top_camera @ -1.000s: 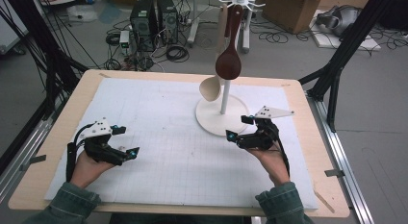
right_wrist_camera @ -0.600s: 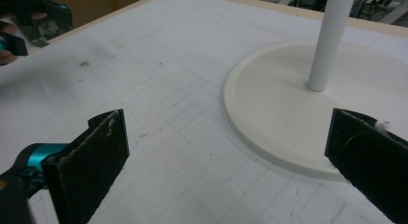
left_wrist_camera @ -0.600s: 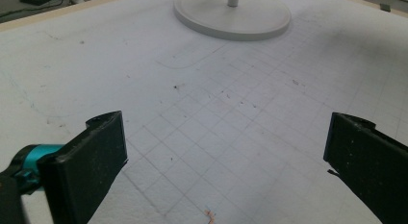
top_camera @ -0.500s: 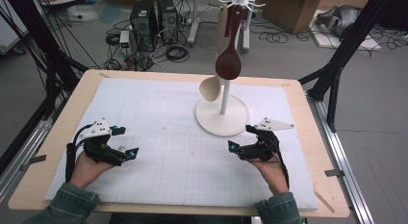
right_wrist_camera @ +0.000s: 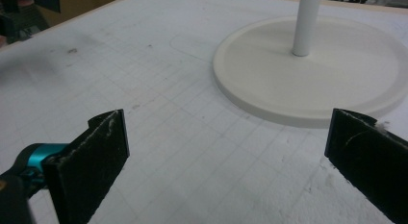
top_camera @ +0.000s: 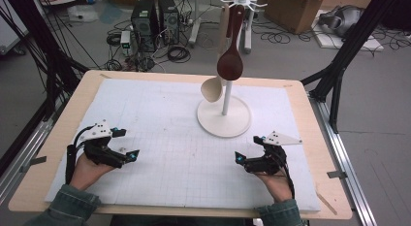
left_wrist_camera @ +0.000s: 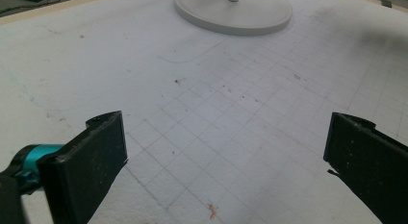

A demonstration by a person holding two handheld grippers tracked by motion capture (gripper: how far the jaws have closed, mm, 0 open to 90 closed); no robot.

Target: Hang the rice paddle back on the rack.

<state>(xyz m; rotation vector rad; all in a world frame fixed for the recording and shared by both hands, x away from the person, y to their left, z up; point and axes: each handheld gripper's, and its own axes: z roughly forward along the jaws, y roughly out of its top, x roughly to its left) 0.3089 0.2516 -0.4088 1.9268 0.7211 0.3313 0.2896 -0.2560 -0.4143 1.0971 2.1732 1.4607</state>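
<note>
A white rack [top_camera: 224, 120] with a round base and a thin pole stands at the middle back of the white gridded mat [top_camera: 174, 119]. From its top hooks hang a dark brown spoon [top_camera: 230, 64] and a pale wooden spoon [top_camera: 212, 89]. My left gripper [top_camera: 126, 143] rests low at the mat's front left, open and empty. My right gripper [top_camera: 249, 148] sits at the front right, just short of the base, also open and empty. The left gripper view has its jaws [left_wrist_camera: 226, 156] wide apart with the base [left_wrist_camera: 233, 15] far ahead. In the right gripper view [right_wrist_camera: 226, 152] the base [right_wrist_camera: 312, 75] lies close.
The mat covers a wooden table [top_camera: 310, 119] with metal rails along both sides. Behind the table are computer cases [top_camera: 152, 17], cables and boxes on the floor. The other hand's gripper [right_wrist_camera: 19, 12] appears at the top left of the right gripper view.
My right gripper has drawn back from the rack's base toward the table's front edge, staying open. The left gripper has barely moved.
</note>
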